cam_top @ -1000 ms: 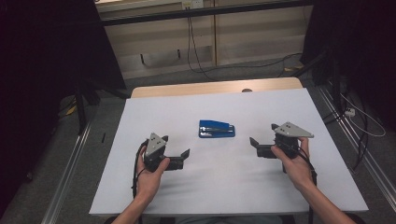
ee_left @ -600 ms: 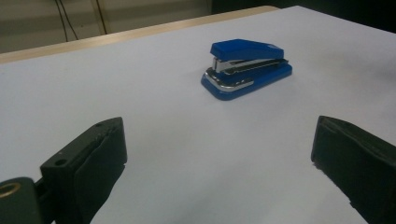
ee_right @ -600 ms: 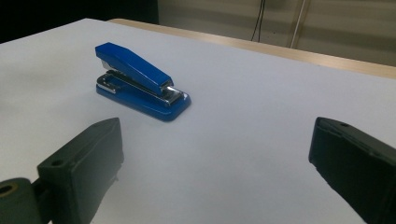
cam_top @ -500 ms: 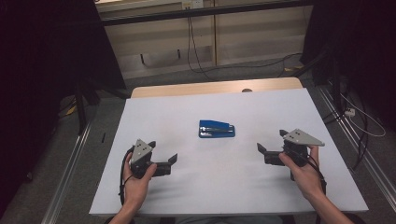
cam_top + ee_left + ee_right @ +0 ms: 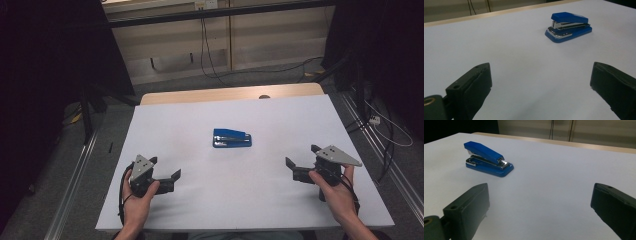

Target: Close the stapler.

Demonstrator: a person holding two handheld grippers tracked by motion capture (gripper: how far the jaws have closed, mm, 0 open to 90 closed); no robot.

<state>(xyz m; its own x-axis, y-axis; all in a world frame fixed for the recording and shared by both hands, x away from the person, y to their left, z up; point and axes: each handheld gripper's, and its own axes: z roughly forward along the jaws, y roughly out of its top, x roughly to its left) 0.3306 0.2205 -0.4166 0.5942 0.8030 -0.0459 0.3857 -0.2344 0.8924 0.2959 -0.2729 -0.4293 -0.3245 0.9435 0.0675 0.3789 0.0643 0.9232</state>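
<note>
The left tongs (image 5: 166,171) at lower left and the right tongs (image 5: 301,161) at lower right are held released, jaws spread wide. The blue stapler (image 5: 232,138) is seen centre frame, untouched, on the white counter (image 5: 200,120).

A blue stapler (image 5: 232,138) lies closed, flat on the table's middle.
</note>
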